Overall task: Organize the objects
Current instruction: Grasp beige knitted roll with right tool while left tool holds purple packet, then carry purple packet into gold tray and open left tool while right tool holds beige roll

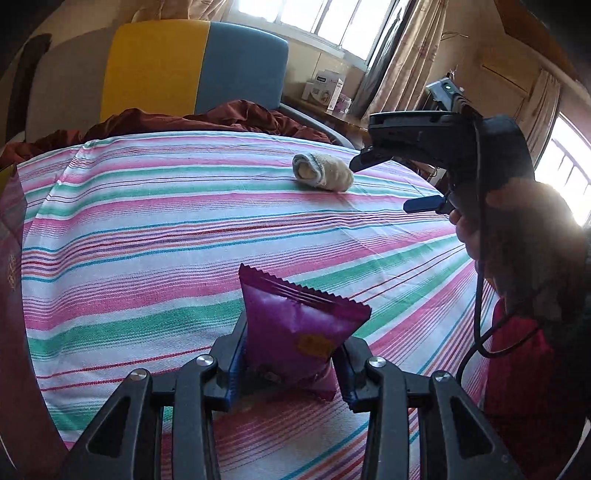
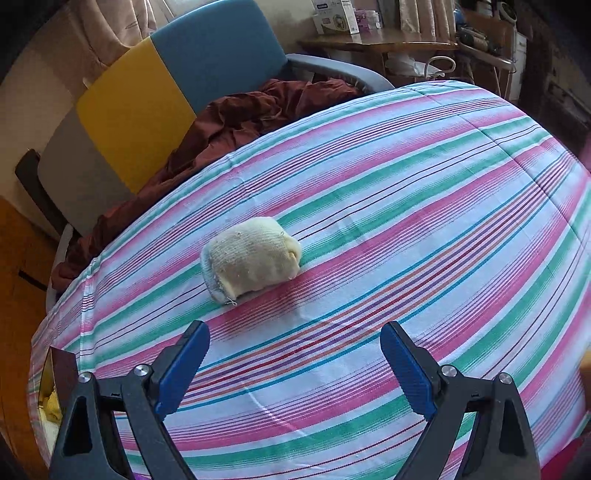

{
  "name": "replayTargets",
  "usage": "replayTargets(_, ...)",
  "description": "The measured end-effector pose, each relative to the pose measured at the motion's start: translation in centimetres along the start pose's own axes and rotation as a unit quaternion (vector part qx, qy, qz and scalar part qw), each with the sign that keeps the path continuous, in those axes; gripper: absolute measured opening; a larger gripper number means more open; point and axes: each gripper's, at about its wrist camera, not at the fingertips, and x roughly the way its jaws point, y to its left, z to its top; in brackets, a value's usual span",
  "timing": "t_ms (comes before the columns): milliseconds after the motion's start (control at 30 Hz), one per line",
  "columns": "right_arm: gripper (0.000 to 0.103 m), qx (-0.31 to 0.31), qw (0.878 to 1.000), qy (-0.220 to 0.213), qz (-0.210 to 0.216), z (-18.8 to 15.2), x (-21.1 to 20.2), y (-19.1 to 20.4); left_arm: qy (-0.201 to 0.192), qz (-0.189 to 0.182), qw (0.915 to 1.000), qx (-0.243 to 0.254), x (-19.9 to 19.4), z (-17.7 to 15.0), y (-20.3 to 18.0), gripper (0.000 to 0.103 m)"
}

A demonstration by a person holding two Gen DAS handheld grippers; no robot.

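My left gripper (image 1: 291,350) is shut on a purple snack packet (image 1: 299,328) and holds it upright just above the striped sheet (image 1: 147,229). A rolled cream sock (image 1: 323,172) lies further back on the sheet. My right gripper (image 1: 380,184) shows in the left wrist view, open, just right of the sock. In the right wrist view the right gripper (image 2: 295,350) is open and empty, with the sock (image 2: 251,258) a short way ahead and slightly left on the sheet (image 2: 406,221).
A dark red blanket (image 1: 207,120) is bunched at the sheet's far edge, before a yellow, blue and grey chair back (image 1: 192,70). A wooden table (image 2: 376,44) with boxes (image 2: 336,16) stands behind. A brown container edge (image 2: 61,365) shows at the left.
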Motion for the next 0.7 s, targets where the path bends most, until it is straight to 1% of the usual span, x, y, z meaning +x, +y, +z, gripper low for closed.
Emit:
replayTargets(67, 0.094, -0.022, 1.0, 0.005, -0.013, 0.6, 0.5, 1.0, -0.002, -0.005, 1.0, -0.003, -0.1, 0.0, 0.1, 0.04)
replayTargets(133, 0.094, -0.048, 0.999, -0.005, -0.025, 1.7, 0.9, 2.2, -0.003, -0.014, 0.9998, -0.011, -0.2, -0.1, 0.5, 0.04)
replayTargets(200, 0.1, -0.074, 0.997, -0.008, -0.036, 3.1, 1.8, 3.5, -0.004, -0.019, 0.9997, -0.015, -0.2, -0.1, 0.6, 0.04)
replayTargets(267, 0.1, -0.098, 0.994, 0.008, -0.042, 4.3, 3.3, 4.6, -0.005, -0.025, 0.9995, -0.019, -0.2, 0.0, 0.8, 0.04)
replayTargets(333, 0.1, -0.119, 0.991, 0.012, -0.055, 5.3, 4.7, 5.8, -0.005, -0.028, 0.9994, -0.022, -0.2, -0.1, 0.9, 0.041)
replayTargets(400, 0.102, -0.137, 0.988, 0.019, -0.071, 6.0, 6.1, 6.7, -0.005, -0.03, 0.9993, -0.023, -0.2, -0.1, 1.0, 0.041)
replayTargets(467, 0.102, -0.144, 0.986, 0.047, -0.072, 6.3, 7.6, 6.9, -0.006, -0.034, 0.9991, -0.026, -0.1, -0.2, 1.1, 0.041)
replayTargets(500, 0.097, -0.149, 0.984, 0.052, -0.079, 6.2, 8.2, 7.0, -0.006, -0.035, 0.999, -0.027, -0.1, -0.2, 1.1, 0.041)
replayTargets(567, 0.073, -0.149, 0.983, 0.059, -0.084, 5.5, 8.6, 6.8, -0.006, -0.035, 0.999, -0.027, -0.1, -0.1, 1.1, 0.041)
replayTargets(633, 0.072, -0.155, 0.983, 0.056, -0.079, 4.6, 7.9, 6.8, -0.006, -0.036, 0.999, -0.027, 0.0, -0.1, 1.1, 0.042)
replayTargets(700, 0.071, -0.178, 0.98, 0.062, -0.064, 2.9, 6.8, 7.2, -0.007, -0.034, 0.9991, -0.026, 0.0, -0.1, 1.1, 0.042)
